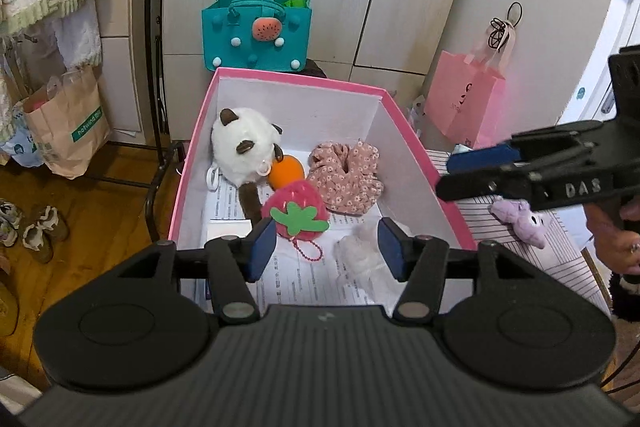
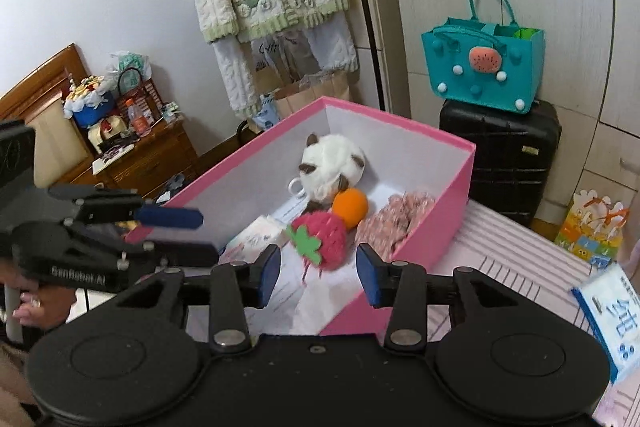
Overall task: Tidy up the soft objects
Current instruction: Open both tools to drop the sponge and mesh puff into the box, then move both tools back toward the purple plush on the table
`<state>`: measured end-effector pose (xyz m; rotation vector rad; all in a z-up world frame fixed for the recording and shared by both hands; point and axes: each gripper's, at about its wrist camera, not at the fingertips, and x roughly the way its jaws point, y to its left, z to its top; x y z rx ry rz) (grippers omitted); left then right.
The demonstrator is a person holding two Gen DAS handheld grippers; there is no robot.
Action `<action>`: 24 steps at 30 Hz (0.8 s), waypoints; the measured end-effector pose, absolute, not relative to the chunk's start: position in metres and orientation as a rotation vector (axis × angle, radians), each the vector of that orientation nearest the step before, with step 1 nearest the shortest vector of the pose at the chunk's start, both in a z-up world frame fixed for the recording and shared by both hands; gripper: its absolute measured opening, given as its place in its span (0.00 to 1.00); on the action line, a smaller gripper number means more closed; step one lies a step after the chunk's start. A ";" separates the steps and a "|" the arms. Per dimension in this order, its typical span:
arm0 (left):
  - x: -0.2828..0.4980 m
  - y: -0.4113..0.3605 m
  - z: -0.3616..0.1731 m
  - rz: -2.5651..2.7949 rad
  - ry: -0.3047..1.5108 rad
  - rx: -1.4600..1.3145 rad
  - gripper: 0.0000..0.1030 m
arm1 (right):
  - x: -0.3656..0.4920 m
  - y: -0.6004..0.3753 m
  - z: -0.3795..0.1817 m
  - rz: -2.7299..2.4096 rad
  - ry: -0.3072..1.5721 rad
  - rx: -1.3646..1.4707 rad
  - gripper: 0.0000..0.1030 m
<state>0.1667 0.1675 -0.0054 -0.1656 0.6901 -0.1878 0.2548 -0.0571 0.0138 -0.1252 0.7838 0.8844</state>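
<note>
A pink box (image 1: 416, 163) with a white inside holds a white plush cat (image 1: 244, 147), an orange ball (image 1: 286, 171), a red strawberry plush (image 1: 296, 215) and a floral scrunchie (image 1: 346, 179). My left gripper (image 1: 326, 247) hovers open over the box's near end, with nothing between its pads. My right gripper (image 2: 320, 271) is open too, just above the strawberry plush (image 2: 324, 239), which lies in the pink box (image 2: 440, 227) clear of the pads. Each gripper shows in the other's view: the right gripper (image 1: 460, 175) and the left gripper (image 2: 188, 233). A purple plush (image 1: 520, 219) lies on the striped table outside the box.
A teal felt bag (image 1: 256, 31) sits on a black suitcase (image 2: 508, 147) behind the box. A pink paper bag (image 1: 468, 103) stands at the right, a brown paper bag (image 1: 68, 131) and shoes at the left. A blue tissue pack (image 2: 612, 319) lies on the table.
</note>
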 end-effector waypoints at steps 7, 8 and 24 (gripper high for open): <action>0.152 0.160 0.008 -0.231 0.731 -0.170 0.58 | 0.219 -0.067 0.026 0.923 0.769 -0.186 0.59; 0.149 0.157 0.011 -0.235 0.735 -0.162 0.59 | 0.213 -0.069 0.029 0.931 0.761 -0.197 0.61; 0.100 0.105 0.026 -0.384 0.870 -0.127 0.72 | 0.131 -0.135 0.056 0.992 0.726 -0.191 0.65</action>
